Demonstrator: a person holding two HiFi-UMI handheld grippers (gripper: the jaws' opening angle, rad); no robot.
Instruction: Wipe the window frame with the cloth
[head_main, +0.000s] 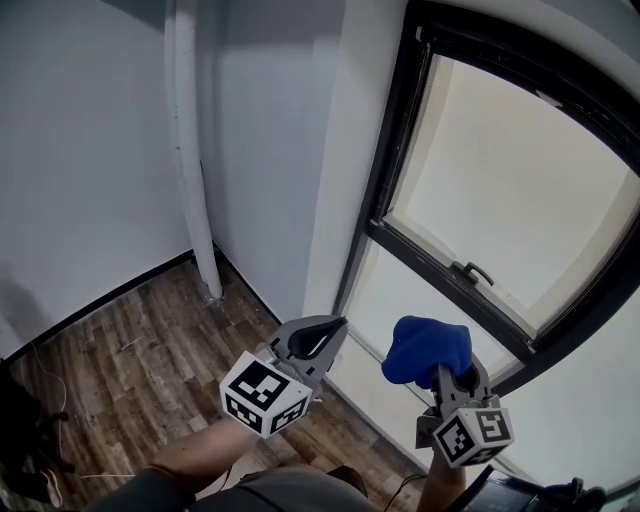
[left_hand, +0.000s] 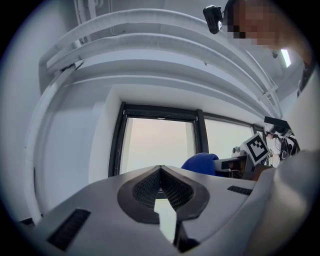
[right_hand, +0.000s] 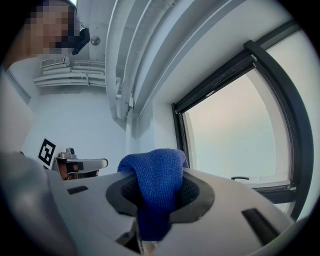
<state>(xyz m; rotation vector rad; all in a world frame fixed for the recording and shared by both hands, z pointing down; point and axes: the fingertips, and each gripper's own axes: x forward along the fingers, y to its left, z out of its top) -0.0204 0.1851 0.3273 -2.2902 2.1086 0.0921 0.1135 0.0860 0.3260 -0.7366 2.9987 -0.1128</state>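
Note:
A blue cloth (head_main: 426, 349) is bunched at the tip of my right gripper (head_main: 440, 372), which is shut on it; the cloth (right_hand: 154, 182) fills the jaws in the right gripper view. It hangs in the air just below the black window frame (head_main: 448, 283), apart from it. A black handle (head_main: 473, 272) sits on the frame's middle rail. My left gripper (head_main: 318, 336) is shut with nothing in it, to the left of the cloth and near the frame's lower left corner. In the left gripper view its jaws (left_hand: 161, 184) point at the window frame (left_hand: 119, 140), with the cloth (left_hand: 201, 163) to the right.
A white pipe (head_main: 190, 150) runs down the wall corner to the wood floor (head_main: 140, 370). White wall (head_main: 280, 160) lies left of the window. Cables (head_main: 45, 410) lie at the floor's left. Ceiling pipes (right_hand: 130, 55) show overhead.

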